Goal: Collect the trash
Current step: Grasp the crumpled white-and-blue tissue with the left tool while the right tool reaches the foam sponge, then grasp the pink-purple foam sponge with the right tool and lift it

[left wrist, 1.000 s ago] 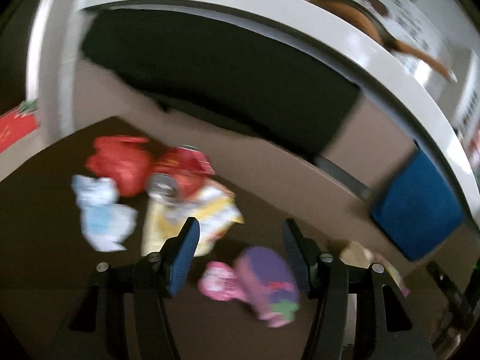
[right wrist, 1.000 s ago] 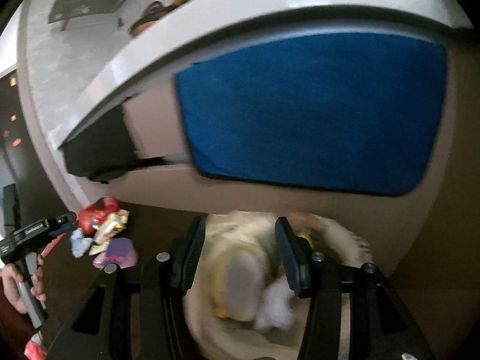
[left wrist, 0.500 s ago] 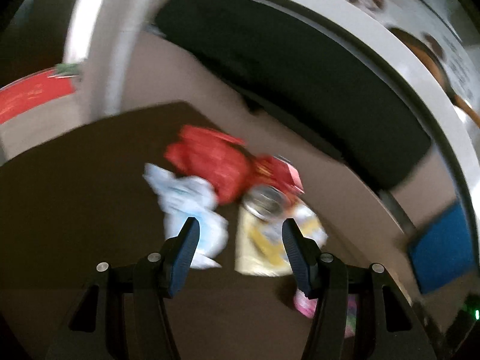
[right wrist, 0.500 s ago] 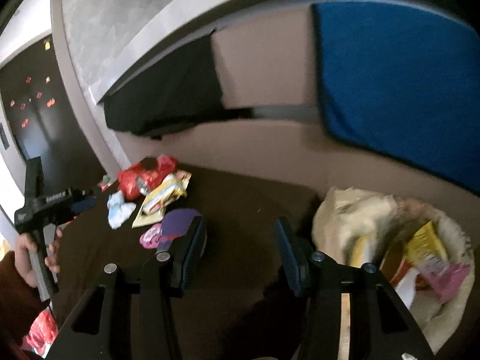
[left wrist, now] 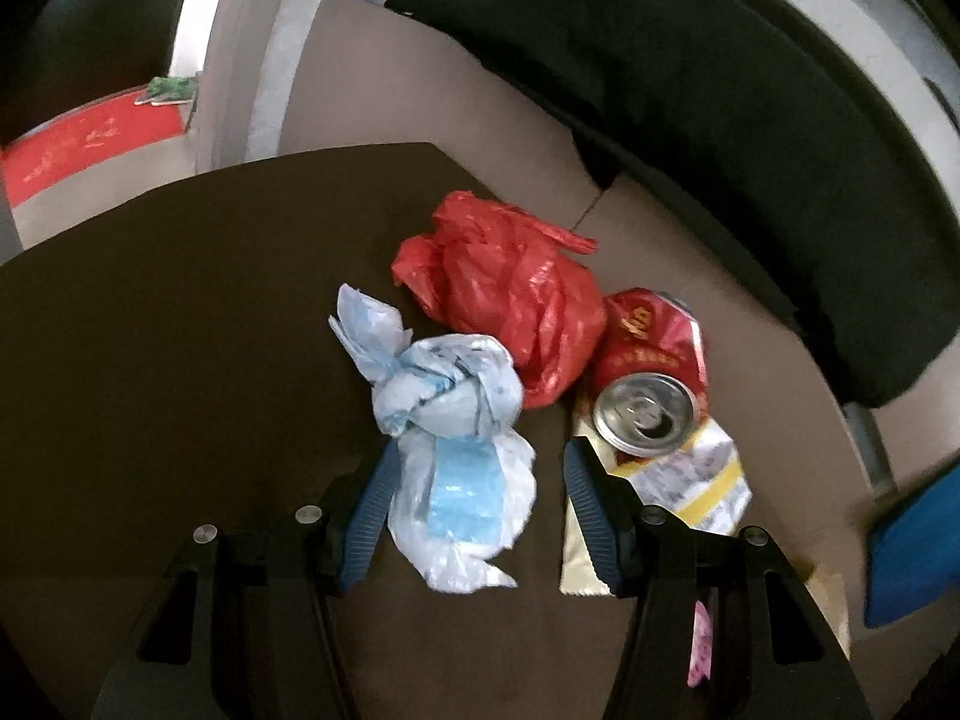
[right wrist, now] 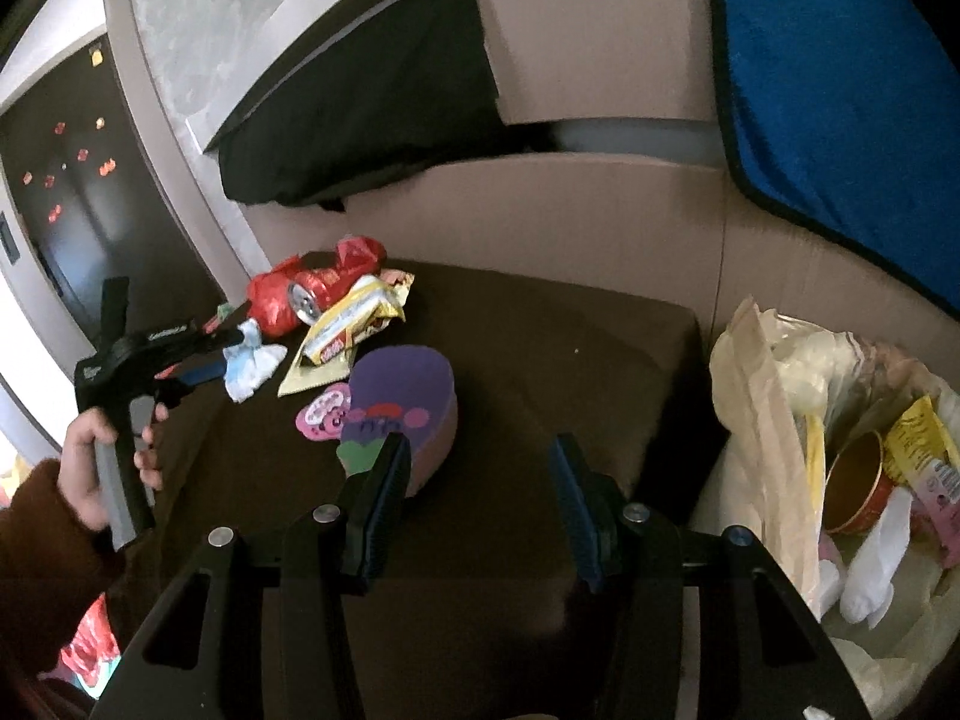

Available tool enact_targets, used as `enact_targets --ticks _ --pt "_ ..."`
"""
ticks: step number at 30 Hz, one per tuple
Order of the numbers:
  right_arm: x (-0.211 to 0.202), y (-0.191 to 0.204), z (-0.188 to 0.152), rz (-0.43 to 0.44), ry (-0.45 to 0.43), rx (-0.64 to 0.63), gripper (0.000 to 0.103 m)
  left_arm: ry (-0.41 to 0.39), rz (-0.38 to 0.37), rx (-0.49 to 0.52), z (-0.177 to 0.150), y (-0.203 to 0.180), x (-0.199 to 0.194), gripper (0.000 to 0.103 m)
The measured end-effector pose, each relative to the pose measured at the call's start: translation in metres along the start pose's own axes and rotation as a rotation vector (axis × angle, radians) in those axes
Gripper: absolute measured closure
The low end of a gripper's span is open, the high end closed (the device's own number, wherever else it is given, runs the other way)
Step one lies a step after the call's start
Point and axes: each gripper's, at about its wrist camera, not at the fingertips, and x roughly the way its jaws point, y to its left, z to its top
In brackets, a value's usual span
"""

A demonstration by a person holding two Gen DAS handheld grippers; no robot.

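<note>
A crumpled white-and-blue bag [left wrist: 456, 420] lies on the dark brown table [left wrist: 180, 330]. My left gripper [left wrist: 480, 447] is open around its lower part, and the right pad stands clear of it. Behind the bag are a red plastic bag [left wrist: 510, 306], a red can [left wrist: 648, 384] on its side and a yellow wrapper [left wrist: 678, 480]. My right gripper [right wrist: 480, 441] hangs open over bare table with nothing in it. A purple packet [right wrist: 402, 396] and a pink wrapper [right wrist: 324, 414] lie just beyond its left finger. The open trash bag [right wrist: 756, 396] stands to its right.
A beige sofa back [right wrist: 600, 60] with a black cushion [right wrist: 372, 120] and a blue cushion [right wrist: 840, 90] runs behind the table. A hand [right wrist: 90, 462] in a brown sleeve holds the left gripper at the table's left edge. Inside the trash bag are a cup and wrappers.
My left gripper has swung left and come down, from the purple packet to the white-and-blue bag. My right gripper has moved left, off the trash bag and over the table.
</note>
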Motion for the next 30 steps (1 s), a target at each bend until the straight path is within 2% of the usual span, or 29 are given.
enact_targets --ticks 3,7,8,15,18,20,26,30 --pt "0.001 0.002 -0.002 -0.003 0.012 -0.004 0.057 0.029 0.025 -0.024 0.004 0.002 0.011 0.05" --pt "0.003 0.003 -0.004 0.004 0.021 0.0 0.057 0.039 0.037 0.011 0.004 0.004 0.013 0.078" --pt "0.003 0.003 -0.004 0.009 0.025 0.003 0.057 0.031 0.031 0.028 0.003 0.003 0.008 0.079" --pt "0.011 0.011 -0.001 0.05 0.036 0.002 0.057 -0.02 -0.04 0.168 -0.021 -0.011 -0.058 0.081" --pt "0.02 0.016 0.002 0.079 0.05 0.006 0.057 -0.058 -0.057 0.274 -0.041 -0.025 -0.091 0.081" --pt "0.028 0.02 0.004 0.089 0.057 0.004 0.057 -0.067 -0.067 0.311 -0.049 -0.029 -0.103 0.081" --pt "0.063 0.018 0.014 0.122 0.07 0.07 0.057 -0.05 -0.135 0.331 -0.067 -0.033 -0.129 0.081" --pt "0.088 0.022 0.015 0.11 0.093 0.066 0.056 -0.066 -0.133 0.337 -0.065 -0.029 -0.132 0.081"
